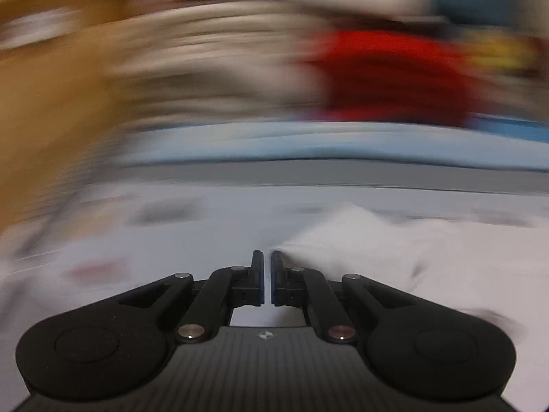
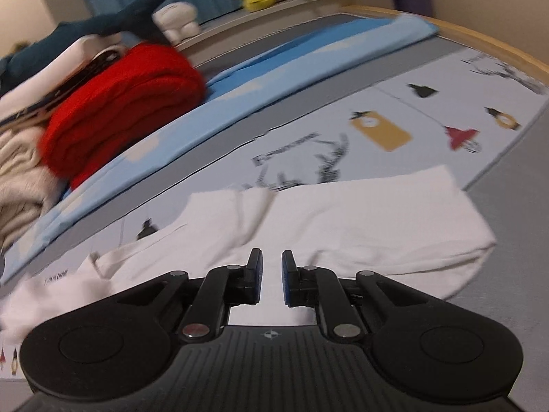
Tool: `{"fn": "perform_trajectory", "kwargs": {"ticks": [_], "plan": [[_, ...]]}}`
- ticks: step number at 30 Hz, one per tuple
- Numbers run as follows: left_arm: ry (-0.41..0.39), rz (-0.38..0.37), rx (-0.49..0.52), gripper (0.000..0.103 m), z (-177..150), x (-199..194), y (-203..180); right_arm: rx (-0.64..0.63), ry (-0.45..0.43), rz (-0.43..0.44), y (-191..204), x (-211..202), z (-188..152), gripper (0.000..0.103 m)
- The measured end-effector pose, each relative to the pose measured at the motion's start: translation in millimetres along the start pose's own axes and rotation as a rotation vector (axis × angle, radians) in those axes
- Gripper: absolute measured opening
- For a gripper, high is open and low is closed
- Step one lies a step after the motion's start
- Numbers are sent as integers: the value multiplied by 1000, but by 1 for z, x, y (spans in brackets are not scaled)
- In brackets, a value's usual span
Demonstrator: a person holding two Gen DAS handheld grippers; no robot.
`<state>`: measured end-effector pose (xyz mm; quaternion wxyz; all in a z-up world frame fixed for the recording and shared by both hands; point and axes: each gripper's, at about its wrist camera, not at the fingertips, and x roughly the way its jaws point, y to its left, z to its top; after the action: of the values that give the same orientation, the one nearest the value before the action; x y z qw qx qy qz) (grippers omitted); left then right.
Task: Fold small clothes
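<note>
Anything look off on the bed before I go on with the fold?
Yes: the white garment lies rumpled, not flat, with a bunched ridge across its middle and a loose flap at its left end. The left wrist view is badly motion-blurred, so little can be checked there.

White garment [image 2: 343,213], red blanket [image 2: 120,103]

I see my right gripper [image 2: 271,276] hovering over the white garment [image 2: 360,219] on the printed sheet [image 2: 394,110], jaws narrowly apart, nothing between; red folded cloth [image 2: 120,103] lies beyond.
</note>
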<state>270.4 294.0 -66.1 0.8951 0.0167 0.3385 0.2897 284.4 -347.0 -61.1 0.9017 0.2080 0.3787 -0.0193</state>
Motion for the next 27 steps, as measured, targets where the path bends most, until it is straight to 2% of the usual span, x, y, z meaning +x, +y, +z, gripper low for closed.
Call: {"fn": "perform_trajectory", "kwargs": {"ticks": [1,2,3,4,5,6,7,8,10,12,13,14,17,18,19,20,23,26,27], "plan": [[62,211,-92,7,-5,20,45,-11,3,1,6,2,-2,12],[123,301,-223,7,-10,31,82,-22,7,1,13,5,-4,12],[142,285,-337,7,-14,33,102,-30,12,-1,17,7,-7,12],[136,253,-391,7,-16,31,106,-38,18,-6,21,10,-9,12],[117,203,-364,10,-14,27,93,-46,27,-12,25,14,-12,12],[105,143,-311,25,-11,24,76,-50,35,-16,27,17,-14,12],[98,30,-250,34,-8,22,52,-52,44,-19,30,20,-17,12],[104,-87,-223,50,-7,20,31,-52,53,-24,31,23,-18,12],[151,-343,-191,52,-13,20,-7,-47,66,-33,32,29,-21,12],[183,-485,-130,52,-22,20,-45,-38,80,-46,30,34,-23,12],[178,-514,-74,52,-27,21,-63,-35,86,-53,29,36,-24,12],[170,-511,-36,52,-30,23,-75,-33,95,-61,27,39,-24,12],[230,-526,23,51,-45,47,-92,-26,107,-74,22,45,-23,12],[262,-471,60,47,-52,59,-89,-22,105,-76,19,46,-21,12],[293,-362,103,46,-58,71,-86,-17,101,-79,16,46,-19,12],[278,-311,96,46,-58,75,-78,-9,94,-82,11,46,-16,12],[338,-100,47,46,-52,82,-46,39,67,-103,-11,44,-3,12],[338,-36,32,42,-45,64,-46,135,32,-138,-43,39,11,12],[297,-71,25,43,-39,50,-51,167,18,-154,-53,37,15,12]]}}
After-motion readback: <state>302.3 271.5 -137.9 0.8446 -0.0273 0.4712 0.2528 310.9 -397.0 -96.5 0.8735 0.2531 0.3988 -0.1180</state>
